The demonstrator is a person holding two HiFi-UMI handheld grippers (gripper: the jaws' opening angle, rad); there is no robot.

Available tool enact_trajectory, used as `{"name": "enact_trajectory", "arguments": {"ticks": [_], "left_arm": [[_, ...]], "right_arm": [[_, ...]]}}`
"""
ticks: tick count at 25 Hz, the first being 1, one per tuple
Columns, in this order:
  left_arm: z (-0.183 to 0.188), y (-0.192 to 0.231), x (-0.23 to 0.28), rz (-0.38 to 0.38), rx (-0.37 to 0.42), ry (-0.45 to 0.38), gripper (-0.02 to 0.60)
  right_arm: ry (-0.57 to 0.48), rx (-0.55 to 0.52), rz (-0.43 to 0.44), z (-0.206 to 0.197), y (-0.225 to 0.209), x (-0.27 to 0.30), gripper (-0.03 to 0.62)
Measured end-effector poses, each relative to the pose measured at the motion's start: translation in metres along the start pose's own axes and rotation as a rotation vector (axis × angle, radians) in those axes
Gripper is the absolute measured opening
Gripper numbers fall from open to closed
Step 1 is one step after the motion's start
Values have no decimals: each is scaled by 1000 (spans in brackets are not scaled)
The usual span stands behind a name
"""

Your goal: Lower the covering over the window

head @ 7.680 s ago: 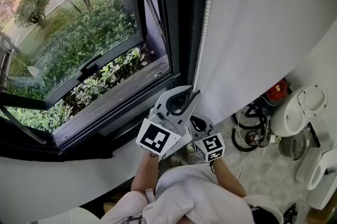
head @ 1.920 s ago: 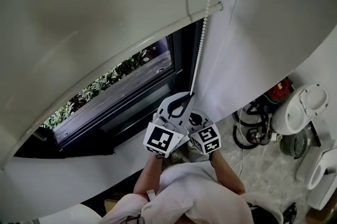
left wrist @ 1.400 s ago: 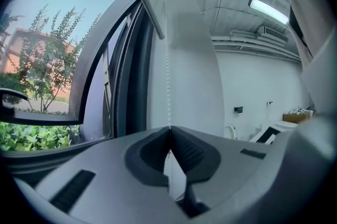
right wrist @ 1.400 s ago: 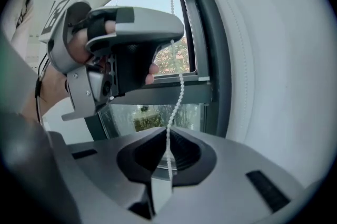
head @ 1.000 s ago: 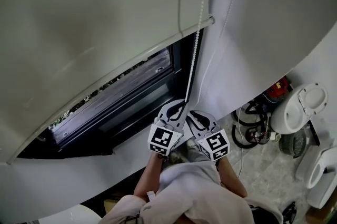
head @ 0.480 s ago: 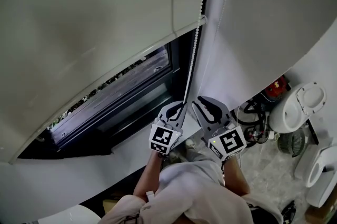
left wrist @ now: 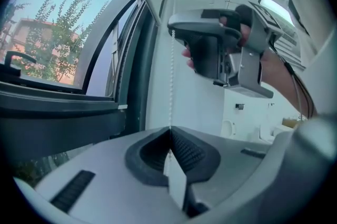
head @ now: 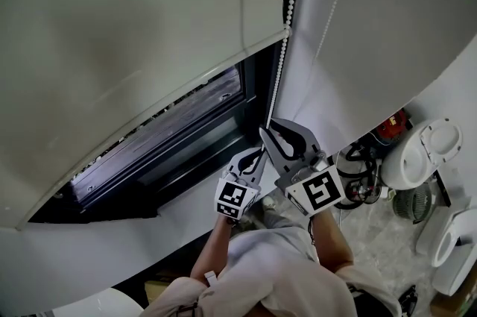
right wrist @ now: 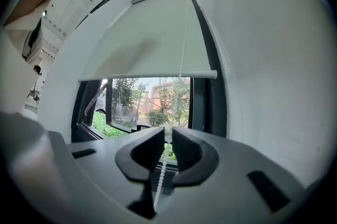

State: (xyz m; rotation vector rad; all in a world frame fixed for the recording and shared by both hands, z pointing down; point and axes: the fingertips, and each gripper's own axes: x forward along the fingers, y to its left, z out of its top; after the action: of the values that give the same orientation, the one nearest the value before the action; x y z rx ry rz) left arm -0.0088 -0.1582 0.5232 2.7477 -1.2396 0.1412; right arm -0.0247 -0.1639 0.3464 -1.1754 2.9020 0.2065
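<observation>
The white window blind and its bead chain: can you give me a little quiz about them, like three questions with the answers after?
1. True or false: the white roller blind covers the whole dark-framed window.
2. What is the left gripper shut on? A: the white bead chain. B: the blind's bottom bar. C: nothing.
3. Fill the gap: the thing running between the right gripper's jaws is the ____.

Key
1. False: a strip of window at the bottom is uncovered.
2. A.
3. Bead chain. Those jaws are closing round it but not yet pinching it.
</observation>
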Motion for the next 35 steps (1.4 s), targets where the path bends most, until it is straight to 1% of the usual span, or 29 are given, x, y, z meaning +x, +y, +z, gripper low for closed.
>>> {"name": "enact_trajectory", "arguments": {"ticks": [1, 3, 6, 11, 14, 18, 26, 32, 35], "left_arm": [[0, 0, 0, 2, 3, -3, 15], [1, 0, 0, 2, 9, 0, 15], [-7, -2, 1, -5, 6, 34, 15], [-24, 0, 2, 2, -9, 44, 15], [-38, 0, 3, -2, -5, 72, 15], [-59, 0, 3, -5, -30, 114, 15], [-84, -1, 1, -4, -57, 137, 15], [-106, -1, 0, -4, -71, 168, 15], [-114, 1, -3, 13, -79, 177, 15]], "right_arm": [[-10, 3, -6, 0, -1, 1, 12], [-27, 30, -18, -1, -4, 3, -2], [-15, 62, -29, -12, -5, 2, -3], [-9, 85, -31, -25, -4, -1, -3], [12, 99, -23, -39, -1, -1, -3], [47, 120, -23, -59, 1, -1, -3], [96, 167, -32, -90, 3, -2, -3], [138, 179, -23, -111, 9, -3, -3], [147, 189, -24, -119, 9, -4, -3]]}}
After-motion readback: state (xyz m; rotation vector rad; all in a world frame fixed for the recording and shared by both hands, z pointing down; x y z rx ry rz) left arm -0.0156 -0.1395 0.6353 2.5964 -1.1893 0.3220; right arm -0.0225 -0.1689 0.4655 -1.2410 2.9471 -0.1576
